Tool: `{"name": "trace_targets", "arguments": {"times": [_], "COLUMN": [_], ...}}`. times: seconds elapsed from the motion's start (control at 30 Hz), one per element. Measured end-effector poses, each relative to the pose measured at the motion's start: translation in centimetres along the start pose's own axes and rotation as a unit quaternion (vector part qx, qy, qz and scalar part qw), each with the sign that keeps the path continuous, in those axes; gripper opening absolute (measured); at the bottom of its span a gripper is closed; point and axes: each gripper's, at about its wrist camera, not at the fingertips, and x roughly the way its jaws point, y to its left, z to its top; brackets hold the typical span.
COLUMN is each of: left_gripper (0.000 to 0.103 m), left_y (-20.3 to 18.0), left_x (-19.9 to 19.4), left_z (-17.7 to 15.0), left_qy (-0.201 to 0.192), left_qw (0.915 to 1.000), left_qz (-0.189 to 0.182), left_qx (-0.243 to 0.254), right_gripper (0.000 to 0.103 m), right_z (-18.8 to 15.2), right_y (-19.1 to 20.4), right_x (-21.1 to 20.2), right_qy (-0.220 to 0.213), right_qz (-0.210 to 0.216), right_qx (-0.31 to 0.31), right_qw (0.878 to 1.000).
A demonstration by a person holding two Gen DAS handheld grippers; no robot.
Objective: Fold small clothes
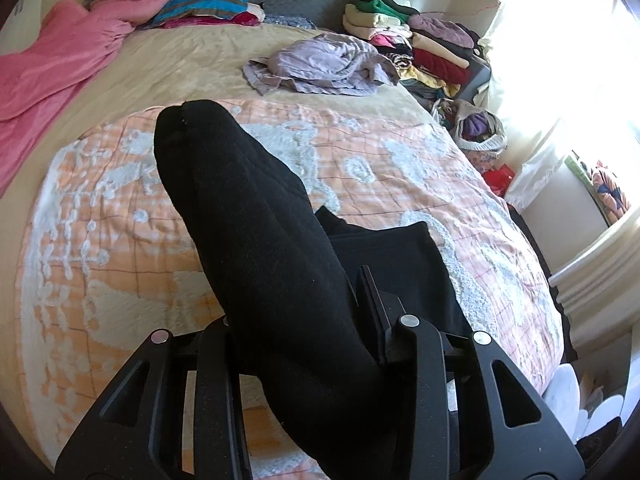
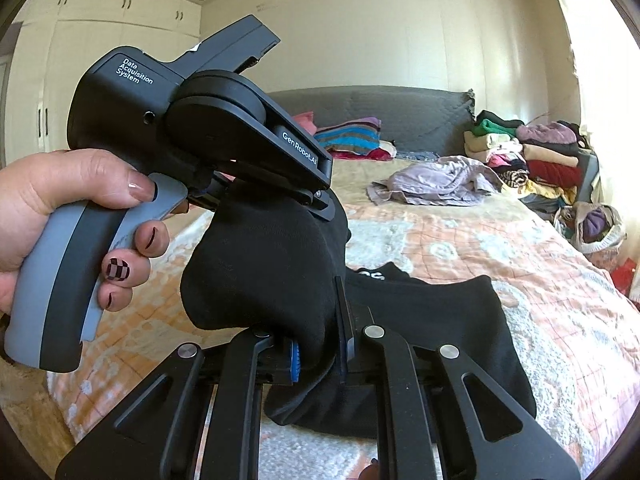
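Note:
A black sock (image 1: 248, 216) is held above the bed between both grippers. My left gripper (image 1: 308, 312) is shut on one end of it; the sock stretches forward and up from its jaws. In the right wrist view the left gripper (image 2: 320, 204) is seen from the side, clamped on the sock (image 2: 264, 272). My right gripper (image 2: 318, 344) is shut on the sock's other end. A second black garment (image 1: 400, 256) lies flat on the orange and white patterned blanket (image 1: 120, 208), and it also shows in the right wrist view (image 2: 432, 312) just behind my fingers.
A crumpled lilac garment (image 1: 320, 64) lies further up the bed. A pile of folded clothes (image 1: 420, 40) stands at the bed's far right corner. A pink blanket (image 1: 52, 72) and striped pillows (image 1: 208, 4) lie at the head. A bag of clothes (image 1: 476, 128) sits beside the bed.

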Motion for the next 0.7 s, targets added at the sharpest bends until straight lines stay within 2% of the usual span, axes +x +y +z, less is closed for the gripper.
{"name": "trace_targets", "arguments": {"times": [0.7], "left_gripper": [0.028], "left_y": [-4.7], "left_x": [4.6], "left_z": [-0.1], "left_qy": [0.031], "left_qw": [0.9992], "left_qz": [-0.011], "left_qx": [0.022], "right_gripper": [0.011], "right_z": [-2.3], "right_y": [-4.3], "right_x": [0.3], "right_qy": [0.02], "right_qz": [-0.018], "right_qx": [0.057], "right_qw": [0.998]}}
